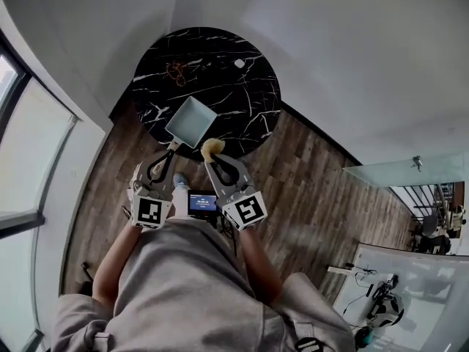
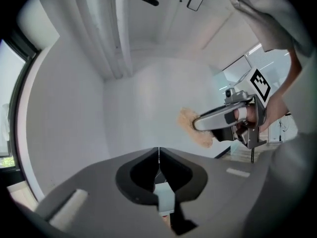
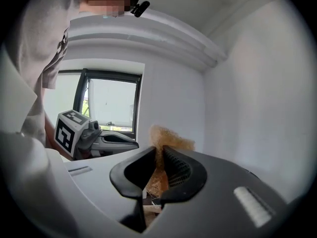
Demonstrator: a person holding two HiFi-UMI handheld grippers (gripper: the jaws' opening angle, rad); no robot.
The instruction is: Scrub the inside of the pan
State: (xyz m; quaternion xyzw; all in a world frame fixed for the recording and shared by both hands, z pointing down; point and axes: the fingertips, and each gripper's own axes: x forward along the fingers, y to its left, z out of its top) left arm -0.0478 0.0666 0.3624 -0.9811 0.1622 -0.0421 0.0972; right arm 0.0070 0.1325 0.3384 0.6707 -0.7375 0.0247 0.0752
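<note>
Round black white-veined marble table: pale blue square pan with a wooden handle sits by the table's near edge. Left gripper: jaws pressed together, nothing between the tips, nose at the handle over the table's near rim. Right gripper: jaws clamped on a tan fibrous scrubber, just beside the pan's near corner, at the table's near edge.

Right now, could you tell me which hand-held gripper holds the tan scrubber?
The right hand-held gripper: the tan scrubber is pinched between its jaws; the left hand-held gripper has none.
</note>
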